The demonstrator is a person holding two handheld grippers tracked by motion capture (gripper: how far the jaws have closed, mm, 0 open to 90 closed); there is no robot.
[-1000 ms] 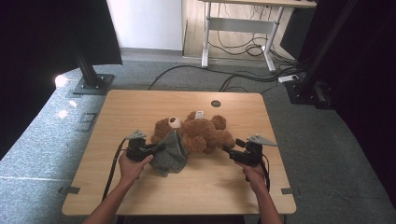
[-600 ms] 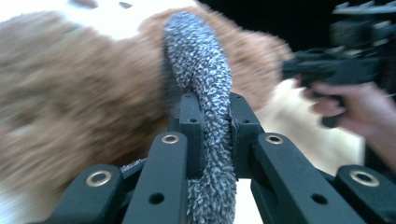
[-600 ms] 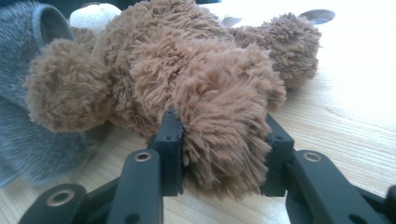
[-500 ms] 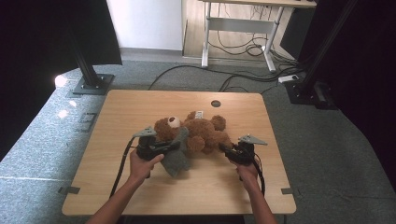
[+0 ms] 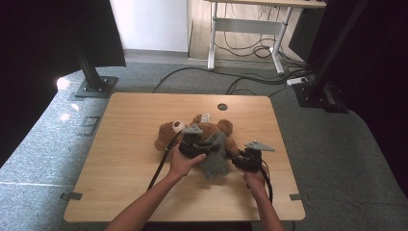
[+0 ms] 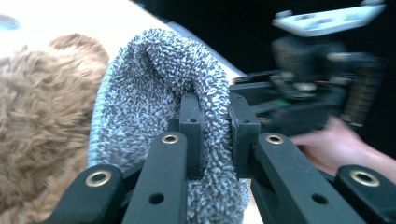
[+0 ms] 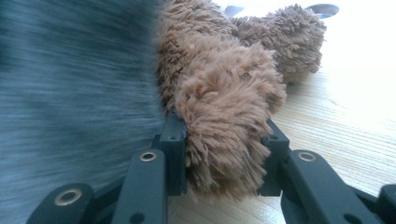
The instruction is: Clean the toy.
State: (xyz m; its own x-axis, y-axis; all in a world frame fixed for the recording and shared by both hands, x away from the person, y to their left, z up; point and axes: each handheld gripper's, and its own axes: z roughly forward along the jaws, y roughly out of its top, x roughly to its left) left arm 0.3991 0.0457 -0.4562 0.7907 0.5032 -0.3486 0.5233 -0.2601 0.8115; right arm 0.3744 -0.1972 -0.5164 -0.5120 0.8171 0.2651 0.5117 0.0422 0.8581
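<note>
Jaws of our left gripper [image 6: 212, 135] pinch a fold of grey cloth [image 6: 154, 93] to drag it over the bear [image 5: 202, 132], whose leg [image 7: 229, 126] our right gripper [image 7: 224, 154] has just been closing on, pinning it.

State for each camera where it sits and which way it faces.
High view: above the person's side, facing forward and down on the table; both forearms, left gripper and right gripper show.
Left gripper view: on the left gripper, looking along its jaws, shut on the grey cloth; the other hand shows beyond.
Right gripper view: on the right gripper, looking along jaws that have just been closing on the teddy bear's leg.
Shared: teddy bear and grey cloth appear in all three views.
</note>
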